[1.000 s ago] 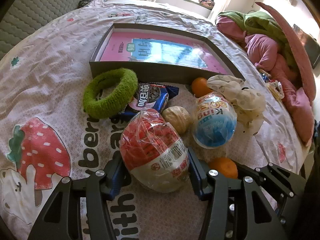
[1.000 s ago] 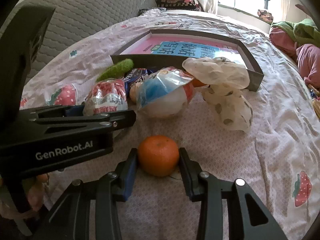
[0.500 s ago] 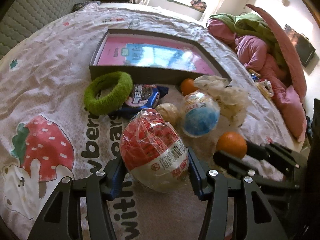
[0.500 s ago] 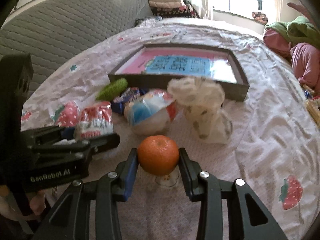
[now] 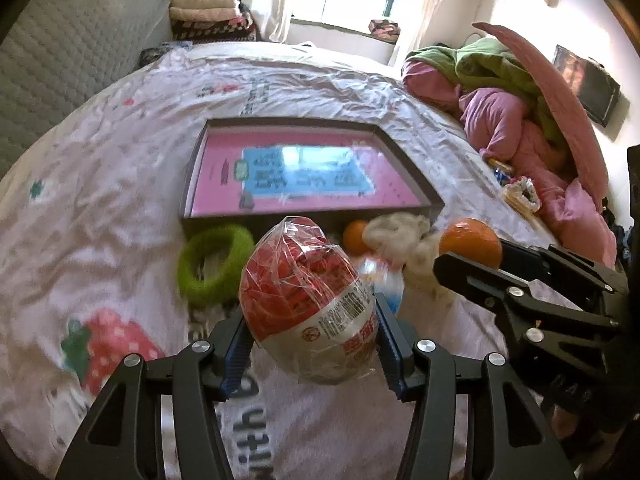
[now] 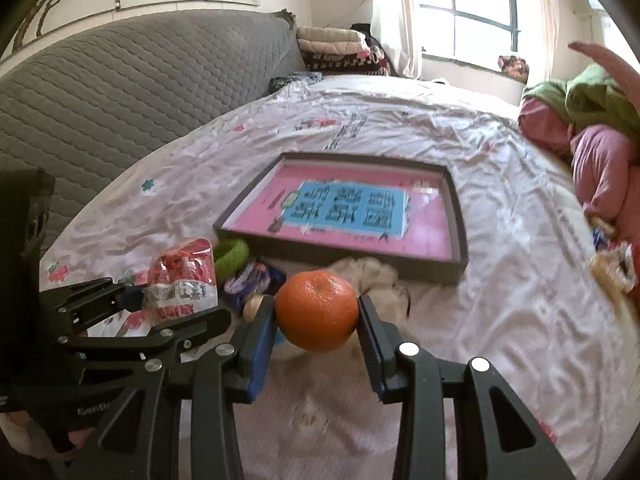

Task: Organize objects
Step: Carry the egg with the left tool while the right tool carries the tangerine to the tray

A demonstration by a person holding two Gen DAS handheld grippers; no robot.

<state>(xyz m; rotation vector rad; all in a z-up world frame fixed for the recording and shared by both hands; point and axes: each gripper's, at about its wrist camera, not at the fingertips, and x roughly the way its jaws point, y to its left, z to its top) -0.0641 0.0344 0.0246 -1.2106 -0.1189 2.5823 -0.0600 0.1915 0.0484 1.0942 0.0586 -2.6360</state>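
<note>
Crinkly plastic wrap on the red-and-white egg-shaped toy (image 5: pixel 310 304) pinched in my left fingers (image 5: pixel 312 336), above the bed, could slip, while my right fingers (image 6: pixel 316 320) clamp the round orange tangerine (image 6: pixel 317 310) short of the shallow grey tray (image 6: pixel 458 236).

The ring (image 5: pixel 216 265), an orange (image 5: pixel 355 237) and a crumpled bag (image 5: pixel 400 232) lie just before the tray (image 5: pixel 312 216), ring leftmost.

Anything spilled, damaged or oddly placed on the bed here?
Nothing looks spilled or broken. The tray lies flat, holding only a pink sheet, while the green ring, a second orange and a crumpled bag sit loose beside its near wall.
</note>
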